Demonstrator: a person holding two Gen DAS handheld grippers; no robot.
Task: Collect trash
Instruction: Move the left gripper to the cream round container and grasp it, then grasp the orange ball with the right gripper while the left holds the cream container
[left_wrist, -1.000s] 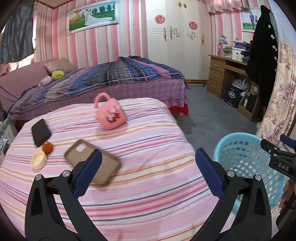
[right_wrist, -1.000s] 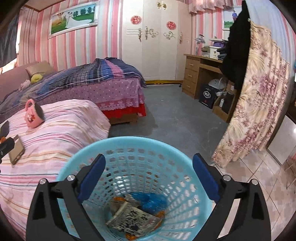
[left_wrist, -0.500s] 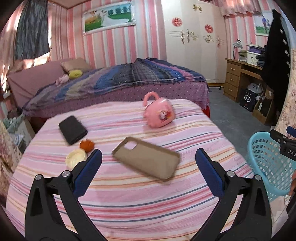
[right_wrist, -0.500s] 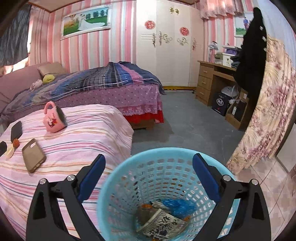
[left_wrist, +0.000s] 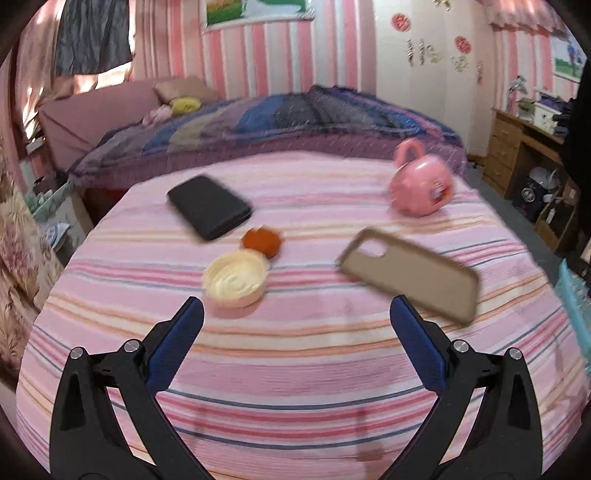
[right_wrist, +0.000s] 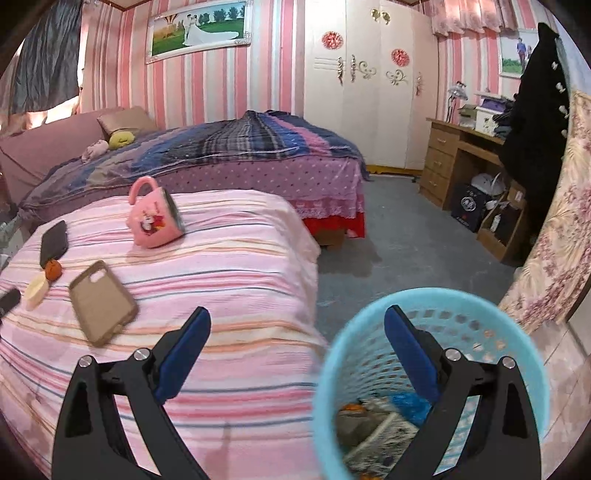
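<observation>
A cream round lid (left_wrist: 235, 283) and an orange peel scrap (left_wrist: 261, 241) lie together on the pink striped bed (left_wrist: 295, 369). My left gripper (left_wrist: 295, 332) is open and empty, just short of the lid. In the right wrist view the lid (right_wrist: 36, 291) and the peel (right_wrist: 53, 270) lie at far left. A light blue basket (right_wrist: 517, 354) stands on the floor beside the bed, holding paper, a blue wrapper and orange scraps. My right gripper (right_wrist: 297, 334) is open and empty, over the bed edge and the basket rim.
A tan phone case (left_wrist: 410, 275), a black phone (left_wrist: 208, 211) and a pink mug on its side (left_wrist: 421, 188) also lie on the bed. A second bed with a plaid blanket (right_wrist: 229, 151) is behind. A wooden desk (right_wrist: 461, 162) and floral curtain (right_wrist: 554, 236) stand right.
My left gripper has swung left and closer to the lid and peel; the basket has nearly left its view. My right gripper has swung left, from over the basket toward the bed.
</observation>
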